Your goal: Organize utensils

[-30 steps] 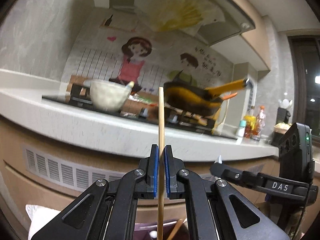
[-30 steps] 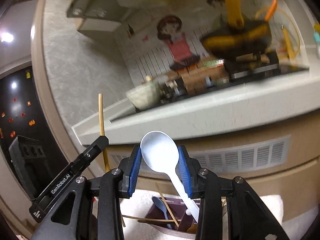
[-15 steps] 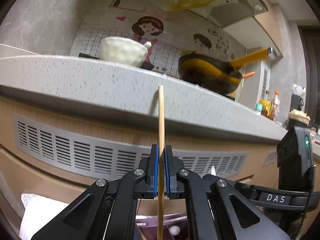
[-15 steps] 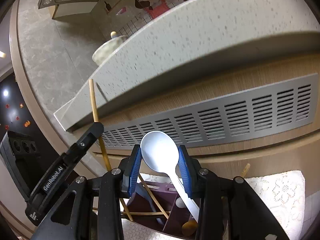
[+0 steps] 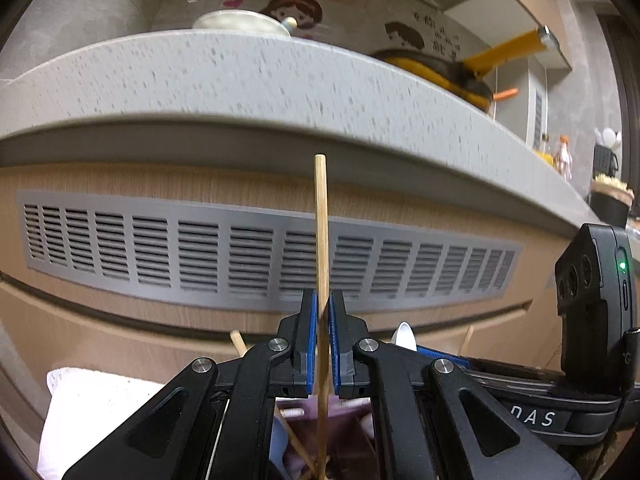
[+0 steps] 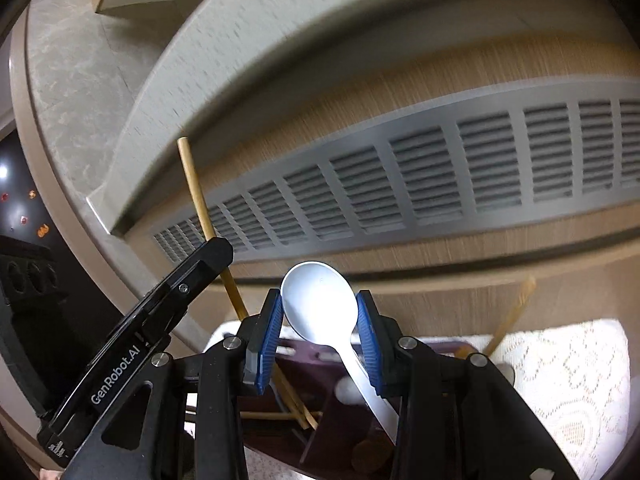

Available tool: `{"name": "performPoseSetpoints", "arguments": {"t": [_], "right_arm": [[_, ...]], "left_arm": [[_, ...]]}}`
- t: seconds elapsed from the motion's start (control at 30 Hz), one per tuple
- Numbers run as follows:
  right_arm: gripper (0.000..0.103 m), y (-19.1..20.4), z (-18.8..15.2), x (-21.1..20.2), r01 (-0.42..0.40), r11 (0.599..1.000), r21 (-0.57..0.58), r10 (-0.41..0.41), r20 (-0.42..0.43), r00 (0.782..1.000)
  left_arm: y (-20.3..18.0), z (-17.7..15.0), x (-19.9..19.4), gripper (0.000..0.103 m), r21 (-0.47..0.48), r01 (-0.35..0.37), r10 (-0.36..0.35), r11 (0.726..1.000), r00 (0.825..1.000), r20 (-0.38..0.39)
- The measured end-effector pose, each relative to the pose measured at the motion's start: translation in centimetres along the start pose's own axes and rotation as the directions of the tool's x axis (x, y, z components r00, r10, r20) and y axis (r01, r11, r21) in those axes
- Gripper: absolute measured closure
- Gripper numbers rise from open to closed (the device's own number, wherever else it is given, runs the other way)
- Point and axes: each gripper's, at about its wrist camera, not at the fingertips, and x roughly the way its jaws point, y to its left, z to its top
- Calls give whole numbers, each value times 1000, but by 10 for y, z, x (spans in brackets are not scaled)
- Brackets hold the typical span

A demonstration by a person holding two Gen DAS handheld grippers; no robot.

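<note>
My left gripper (image 5: pixel 323 308) is shut on a wooden chopstick (image 5: pixel 321 232) that stands upright, its lower end reaching into the dark purple utensil organizer (image 5: pixel 352 432) below. My right gripper (image 6: pixel 319 312) is shut on a white plastic spoon (image 6: pixel 320 300), bowl up, handle slanting down into the organizer (image 6: pixel 328 408). In the right wrist view the left gripper (image 6: pixel 218 250) and its chopstick (image 6: pixel 196 196) show at the left. Other chopsticks (image 6: pixel 296 404) lie in the organizer's left compartment.
The organizer rests on a white lace cloth (image 6: pixel 568 368). Right behind stands a wood cabinet front with a grey vent grille (image 5: pixel 248 256) under an overhanging speckled counter (image 5: pixel 280 88). A bowl (image 5: pixel 240 24) and a yellow-handled pan (image 5: pixel 460 76) sit on top.
Both grippers have dropped lower, from counter height down to the organizer. The chopstick and the spoon stay gripped, and their lower ends now reach into the compartments.
</note>
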Motion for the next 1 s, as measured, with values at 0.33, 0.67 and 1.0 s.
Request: {"name": "performPoseSetpoints", "arguments": {"t": [0.33,0.67,1.0], "right_arm": [[67,-3,-25,-4,176,982,-62,-178,-21,984],[66,26,-45,1,301,935,-189,-314,-40,949],[22,53,-56,-59,355,906,-229,-353,51,934]], "left_arm": [[-13,-20,5,97,58,-29,36,998,992,-120],[-8,-26,0,91,39,-62,70,997,972,-224],[-9,-18,-72,17,-11,-42,39,999,984,-171]]}}
